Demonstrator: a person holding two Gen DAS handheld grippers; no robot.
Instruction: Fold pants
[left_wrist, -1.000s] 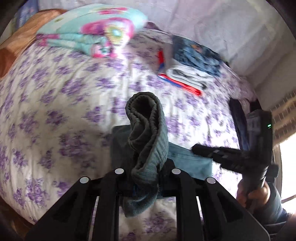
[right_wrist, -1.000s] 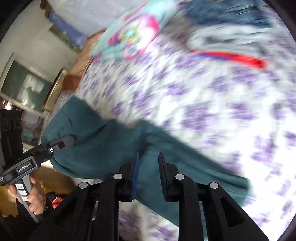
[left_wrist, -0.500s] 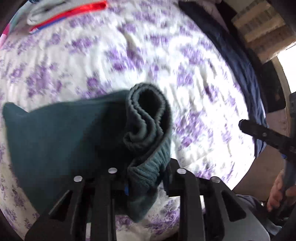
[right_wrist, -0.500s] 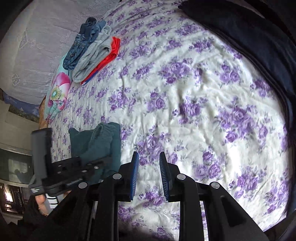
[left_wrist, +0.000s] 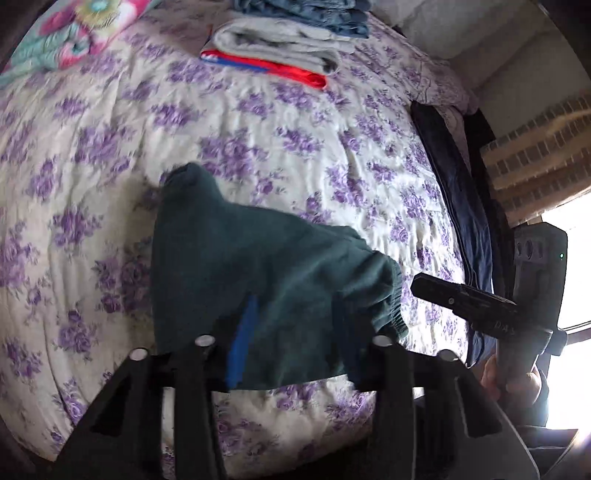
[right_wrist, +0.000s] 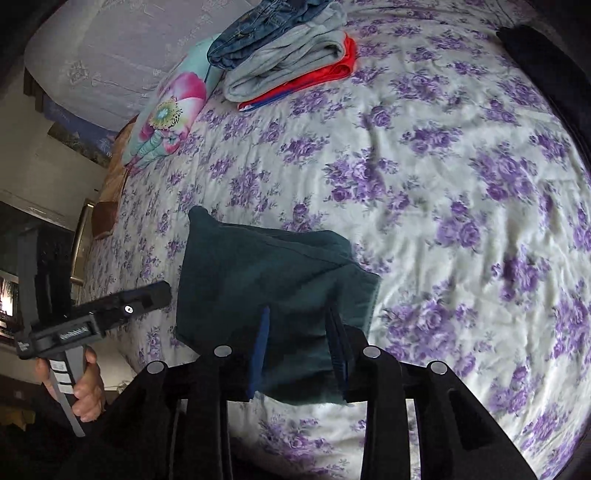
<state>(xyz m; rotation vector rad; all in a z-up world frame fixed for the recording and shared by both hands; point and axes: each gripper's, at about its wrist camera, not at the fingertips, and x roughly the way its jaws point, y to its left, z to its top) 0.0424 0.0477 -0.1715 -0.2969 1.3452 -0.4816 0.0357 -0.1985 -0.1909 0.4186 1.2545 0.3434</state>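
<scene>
Nearest, in the left wrist view, left gripper (left_wrist: 291, 350) with jaws apart and closing, dark teal knit pants (left_wrist: 258, 280) lying under the gap but pressed by neither pad, as far as can be told. In the right wrist view, right gripper (right_wrist: 299, 347) with jaws apart and opening, the same folded bundle beneath them and no pinch visible. Pants set down as a compact folded packet on the near part of the bed, elastic gathered edge toward the right gripper's side. Likely light, soft and floppy, not slippery, nothing fragile; prone to slumping out of its fold if lifted by one layer only. Best taken at the thick ribbed edge or through all layers at a corner. Beneath, a white quilted bedspread with purple flowers (left_wrist: 277, 155), soft and slightly wrinkled, likely to give under pressure. Farther off, a stack of folded clothes in red, grey and blue denim (right_wrist: 291, 62), then a pink-and-turquoise floral blanket (right_wrist: 170, 114). Beyond, a pale wall; brickwork and a bright window at the right edge of the left wrist view.
</scene>
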